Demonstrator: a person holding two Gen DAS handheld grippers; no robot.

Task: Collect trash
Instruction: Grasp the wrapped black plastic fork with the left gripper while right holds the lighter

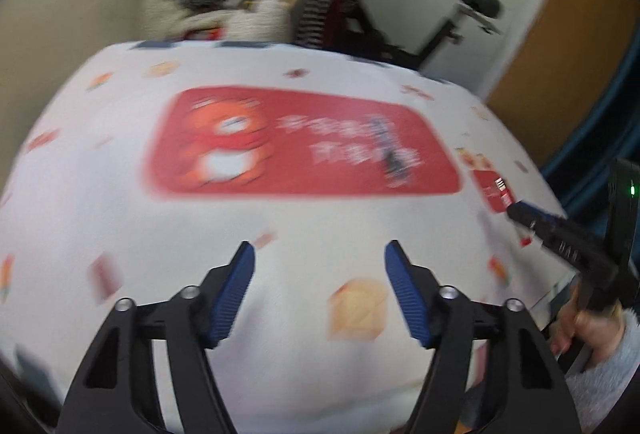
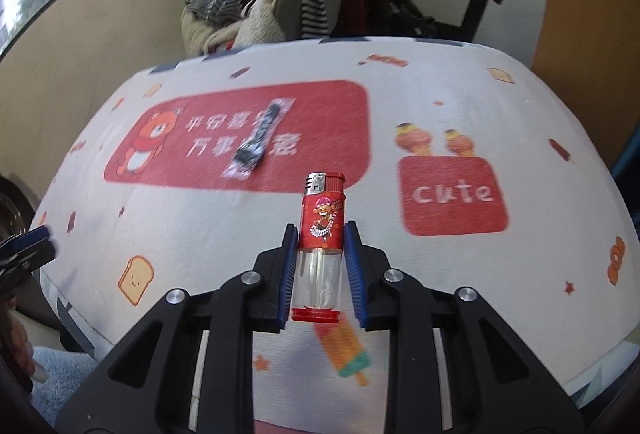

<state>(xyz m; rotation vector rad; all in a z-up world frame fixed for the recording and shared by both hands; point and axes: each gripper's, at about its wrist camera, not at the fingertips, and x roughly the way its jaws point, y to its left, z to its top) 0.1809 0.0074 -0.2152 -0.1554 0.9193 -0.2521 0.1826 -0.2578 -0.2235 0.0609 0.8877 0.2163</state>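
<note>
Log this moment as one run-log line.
left gripper: open, empty | right gripper: shut on lighter | wrapper: on tablecloth, not collected

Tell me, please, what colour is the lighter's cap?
Red, beside a silver metal hood, on the lighter; clearest in the right wrist view.
</note>
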